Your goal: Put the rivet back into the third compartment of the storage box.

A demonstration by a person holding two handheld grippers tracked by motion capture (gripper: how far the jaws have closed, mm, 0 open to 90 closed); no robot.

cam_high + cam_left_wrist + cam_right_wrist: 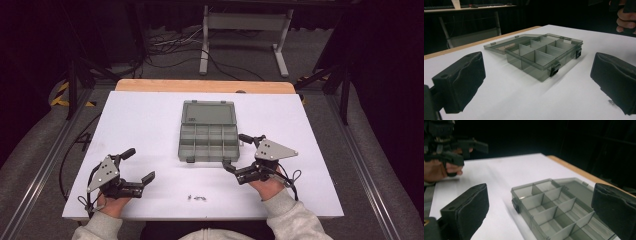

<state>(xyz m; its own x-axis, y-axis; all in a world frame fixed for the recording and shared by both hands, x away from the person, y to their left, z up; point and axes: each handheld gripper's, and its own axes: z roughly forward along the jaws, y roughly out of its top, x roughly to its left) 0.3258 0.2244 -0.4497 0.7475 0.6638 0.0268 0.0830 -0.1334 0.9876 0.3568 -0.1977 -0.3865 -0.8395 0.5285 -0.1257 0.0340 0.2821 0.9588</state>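
On white table (150,120), translucent grey plastic compartment box (208,142) lid-open, left claw (139,165) and right claw (236,152) both spread, padded black

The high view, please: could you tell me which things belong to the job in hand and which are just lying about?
In the job:
- open compartment box
- small screws
- left claw, open
- right claw, open

Lying about:
- cables on the floor
- white stand
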